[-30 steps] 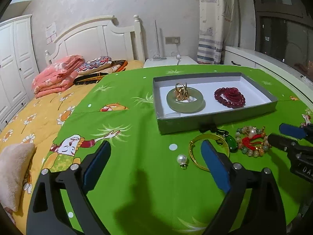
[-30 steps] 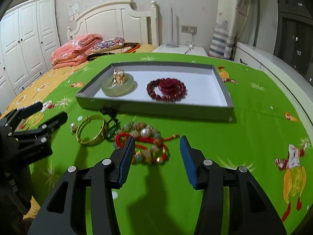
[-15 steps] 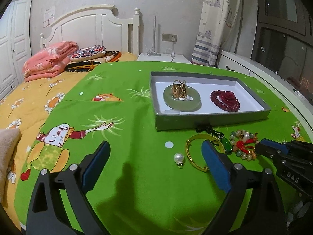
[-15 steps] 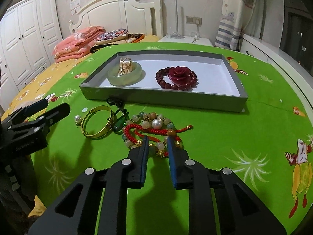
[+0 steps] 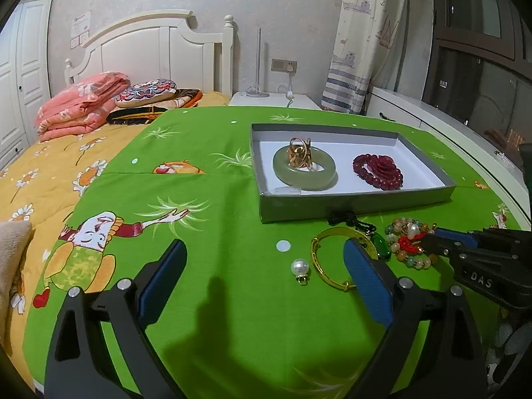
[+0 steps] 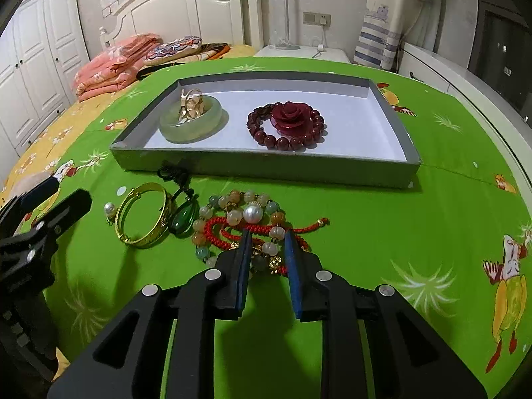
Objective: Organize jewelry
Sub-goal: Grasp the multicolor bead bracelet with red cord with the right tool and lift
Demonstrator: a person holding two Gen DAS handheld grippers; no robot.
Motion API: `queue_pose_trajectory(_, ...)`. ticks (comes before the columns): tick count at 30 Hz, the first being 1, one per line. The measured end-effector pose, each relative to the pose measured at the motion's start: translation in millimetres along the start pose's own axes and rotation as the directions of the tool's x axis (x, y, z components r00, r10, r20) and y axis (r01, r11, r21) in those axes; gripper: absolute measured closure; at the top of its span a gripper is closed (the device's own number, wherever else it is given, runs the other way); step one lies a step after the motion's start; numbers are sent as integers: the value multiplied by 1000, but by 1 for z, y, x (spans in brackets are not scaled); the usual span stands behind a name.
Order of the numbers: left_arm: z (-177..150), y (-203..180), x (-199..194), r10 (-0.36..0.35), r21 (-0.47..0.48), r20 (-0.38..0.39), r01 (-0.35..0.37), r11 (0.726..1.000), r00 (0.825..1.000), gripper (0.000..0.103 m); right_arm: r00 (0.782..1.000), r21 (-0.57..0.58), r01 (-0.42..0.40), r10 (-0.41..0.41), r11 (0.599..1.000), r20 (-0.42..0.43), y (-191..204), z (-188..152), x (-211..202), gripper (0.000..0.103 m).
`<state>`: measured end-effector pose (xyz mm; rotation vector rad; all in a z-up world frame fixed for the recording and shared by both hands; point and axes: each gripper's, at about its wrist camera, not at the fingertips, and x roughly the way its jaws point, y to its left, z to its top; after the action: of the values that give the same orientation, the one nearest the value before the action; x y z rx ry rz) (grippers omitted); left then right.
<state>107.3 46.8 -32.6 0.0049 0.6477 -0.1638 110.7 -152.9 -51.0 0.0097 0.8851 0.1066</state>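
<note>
In the lower middle of the right wrist view, the right tool [image 6: 266,242] is pinching the near edge of the tangled bead bracelet [image 6: 246,222] with its red cord, which is lying on the green surface [image 6: 382,232] just in front of the grey tray [image 6: 266,169]. At the bottom of the left wrist view, the left tool [image 5: 262,262] is hovering spread wide, gripping nothing, its right finger overlapping the gold bangle [image 5: 327,259].

Left gripper [image 5: 262,272] black plastic, blue pads, silver screws, right gripper [image 6: 267,246] alike, white "DAS" lettering
</note>
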Motion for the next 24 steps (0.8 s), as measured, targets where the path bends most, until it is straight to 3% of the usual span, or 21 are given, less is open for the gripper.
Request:
queue_pose_trajectory(4,0,0,0,-4,-2,-1,4,1000,1000,11,1000,-27,24,-24,999,8,5,-1,1,83)
queue_pose_trajectory(7,0,0,0,-3,-1,0,3,1000,1000,11,999,-58,17,-15,998,30,8,-5,-2,93)
queue_pose_trajectory(12,0,0,0,-3,-1,-2,3,1000,1000,11,995,-38,-15,19,999,98,1,-10,-16,93)
queue_pose_trajectory(16,0,0,1,-3,0,-4,3,1000,1000,11,979,-64,-53,64,997,195,2,-11,-39,93)
queue_pose_trajectory(24,-1,0,2,6,4,-4,-6,1000,1000,11,949,-73,-39,59,997,310,3,-2,-66,93)
